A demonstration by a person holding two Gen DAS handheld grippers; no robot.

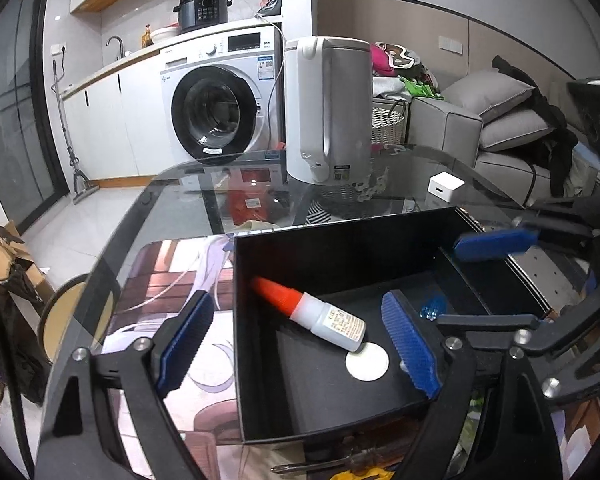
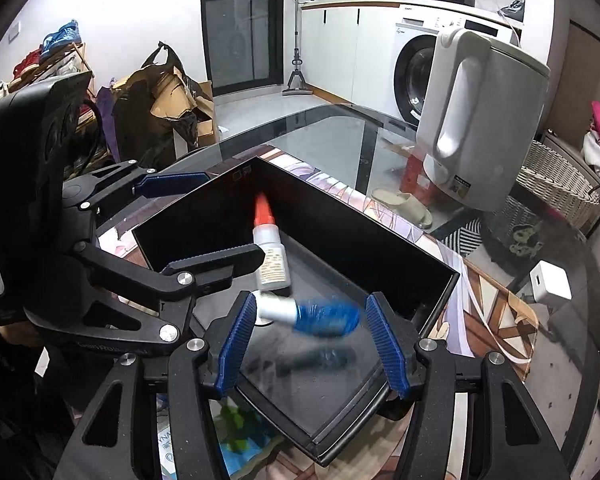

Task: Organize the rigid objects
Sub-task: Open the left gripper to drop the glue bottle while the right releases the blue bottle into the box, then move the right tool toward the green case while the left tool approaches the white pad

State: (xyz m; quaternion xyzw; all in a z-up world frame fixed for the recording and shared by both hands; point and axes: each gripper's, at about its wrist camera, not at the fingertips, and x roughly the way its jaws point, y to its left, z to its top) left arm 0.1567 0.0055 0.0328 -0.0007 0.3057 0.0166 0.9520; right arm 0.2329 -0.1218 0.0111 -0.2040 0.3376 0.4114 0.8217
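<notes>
The right gripper (image 2: 312, 344) is standing open, dropping a blue-and-silver object (image 2: 310, 314) into the black box (image 2: 360, 224); the left gripper (image 1: 300, 344) is gaping; another item comes next

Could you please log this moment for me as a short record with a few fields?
container: black box, open top, on the glass table
inside the box: glue bottle with an orange cap, lying down; white disc
blurred item: blue and silver object between the right gripper's pads, no visible contact
left gripper: open, straddling the box's wall
nearby: kettle, white charger
</notes>
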